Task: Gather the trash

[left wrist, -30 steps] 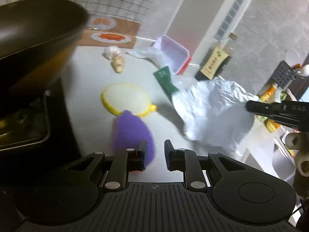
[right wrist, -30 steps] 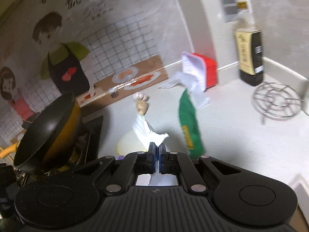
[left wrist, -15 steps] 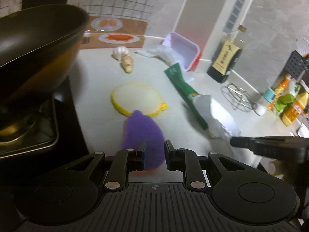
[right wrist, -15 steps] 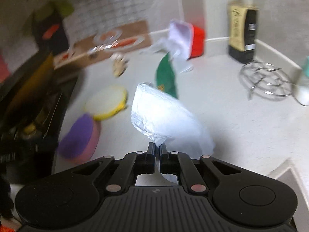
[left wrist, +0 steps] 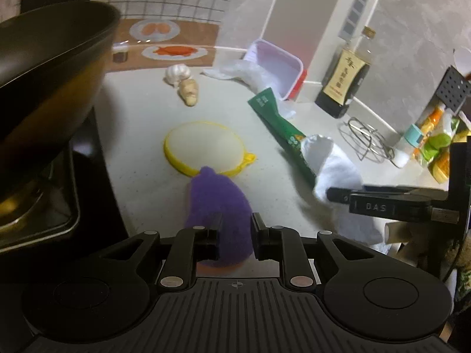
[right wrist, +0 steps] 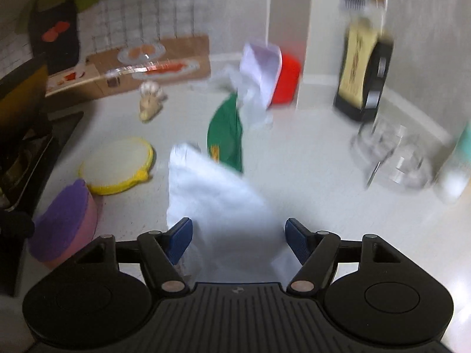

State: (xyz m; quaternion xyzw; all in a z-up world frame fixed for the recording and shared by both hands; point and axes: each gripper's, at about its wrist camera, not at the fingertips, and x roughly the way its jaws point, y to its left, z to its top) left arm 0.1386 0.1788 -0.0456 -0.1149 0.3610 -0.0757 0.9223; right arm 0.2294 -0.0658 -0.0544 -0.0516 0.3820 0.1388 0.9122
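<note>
A white crumpled plastic bag (right wrist: 217,203) lies on the white counter between the wide-open jaws of my right gripper (right wrist: 238,239); it also shows in the left wrist view (left wrist: 332,173). A green wrapper (left wrist: 276,126) (right wrist: 225,132) lies behind it. More clear plastic (left wrist: 244,72) spills from a tipped red and white bin (left wrist: 279,70) (right wrist: 273,73). My left gripper (left wrist: 235,235) is open, its jaws either side of a purple sponge (left wrist: 217,211), without gripping it.
A yellow-rimmed round lid (left wrist: 206,150), garlic (left wrist: 178,72) and ginger (left wrist: 188,91) lie on the counter. A black wok (left wrist: 50,67) on the stove is at left. A sauce bottle (left wrist: 344,79), a wire trivet (left wrist: 365,144) and condiment bottles (left wrist: 435,144) stand at right.
My right gripper was shut on the white bag, carried it down toward the near counter, then opened and let it go. My left gripper crept forward over the purple sponge.
</note>
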